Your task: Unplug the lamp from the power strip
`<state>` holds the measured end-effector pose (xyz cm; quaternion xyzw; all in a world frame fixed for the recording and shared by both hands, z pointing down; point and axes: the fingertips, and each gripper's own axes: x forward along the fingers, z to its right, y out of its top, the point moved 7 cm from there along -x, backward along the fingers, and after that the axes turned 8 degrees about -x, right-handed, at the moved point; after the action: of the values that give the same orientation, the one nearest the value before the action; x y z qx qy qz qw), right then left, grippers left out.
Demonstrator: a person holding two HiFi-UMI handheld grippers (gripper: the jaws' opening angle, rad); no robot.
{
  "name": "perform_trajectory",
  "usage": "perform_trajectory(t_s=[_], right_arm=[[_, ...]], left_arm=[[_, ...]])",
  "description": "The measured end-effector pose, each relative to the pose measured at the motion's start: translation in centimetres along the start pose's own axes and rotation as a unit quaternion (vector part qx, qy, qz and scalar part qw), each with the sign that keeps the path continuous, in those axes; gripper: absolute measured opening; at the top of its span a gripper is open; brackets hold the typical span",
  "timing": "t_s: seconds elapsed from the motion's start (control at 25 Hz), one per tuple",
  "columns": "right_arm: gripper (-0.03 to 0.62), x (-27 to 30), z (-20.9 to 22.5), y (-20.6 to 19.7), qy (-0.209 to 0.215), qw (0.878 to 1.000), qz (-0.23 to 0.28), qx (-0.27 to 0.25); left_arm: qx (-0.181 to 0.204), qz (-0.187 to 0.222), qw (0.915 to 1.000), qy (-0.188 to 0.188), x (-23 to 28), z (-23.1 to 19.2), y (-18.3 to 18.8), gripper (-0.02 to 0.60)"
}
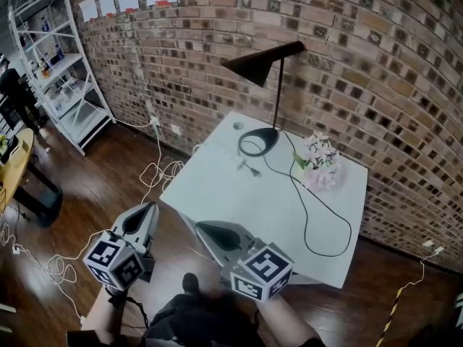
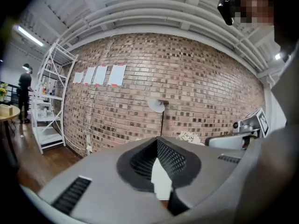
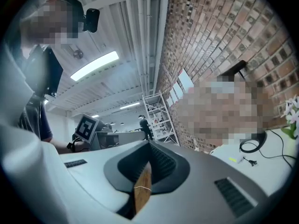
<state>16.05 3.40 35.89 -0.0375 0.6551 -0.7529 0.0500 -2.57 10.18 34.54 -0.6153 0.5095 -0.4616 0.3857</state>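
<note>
1. On the white surface, towards its far side by the brick wall, the black lamp stands upright. Its ring-shaped base rests flat and its cone shade points left.
2. From the base, the lamp's black cord runs in a long loop across the right half of the surface, out towards the near edge and back.
3. Just in front of the base, the small black plug lies loose on the surface, with nothing gripping it.
4. In the right gripper view, a flat white block with a yellow-green mark lies near the plug but apart from it. I cannot tell what the block is.
5. Right of the base, a bunch of pale pink flowers lies on the surface beside the cord.
6. Near the front edge, the right tool hangs over the corner of the surface, well apart from the plug. Its jaws are together with nothing between them.
7. Further left, the left tool hovers over the wooden floor, off the surface. Its jaws meet at the tips and hold nothing.
8. Beyond them, white cables trail over the floor by the wall, and a white shelf rack stands at the far left.
</note>
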Motion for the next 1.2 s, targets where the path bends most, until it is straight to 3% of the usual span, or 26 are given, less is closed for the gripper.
perform_trajectory(t_s=[0.4,0.76,0.96,1.2], right_arm=[[-0.018,3.0,-1.8,-0.9,0.036,0.999,-0.019,0.002],[-0.018,10.0,-7.3,-0.4,0.067,0.997,-0.03,-0.023],[-0.018,13.5,-10.2,-0.3,0.111,0.993,-0.006,0.04],[-0.02,17.8,-12.4,-1.3,0.14,0.989,-0.027,0.044]], left_arm=[[0.014,-0.001,0.9997,0.019,-2.2,-2.6,-1.2,0.014],[-0.033,0.002,0.9985,0.043,-7.5,-9.4,-0.5,0.014],[-0.056,-0.01,0.998,0.028,-9.7,-12.6,-1.3,0.014],[-0.067,-0.009,0.9973,0.028,-12.3,-16.3,-1.1,0.014]])
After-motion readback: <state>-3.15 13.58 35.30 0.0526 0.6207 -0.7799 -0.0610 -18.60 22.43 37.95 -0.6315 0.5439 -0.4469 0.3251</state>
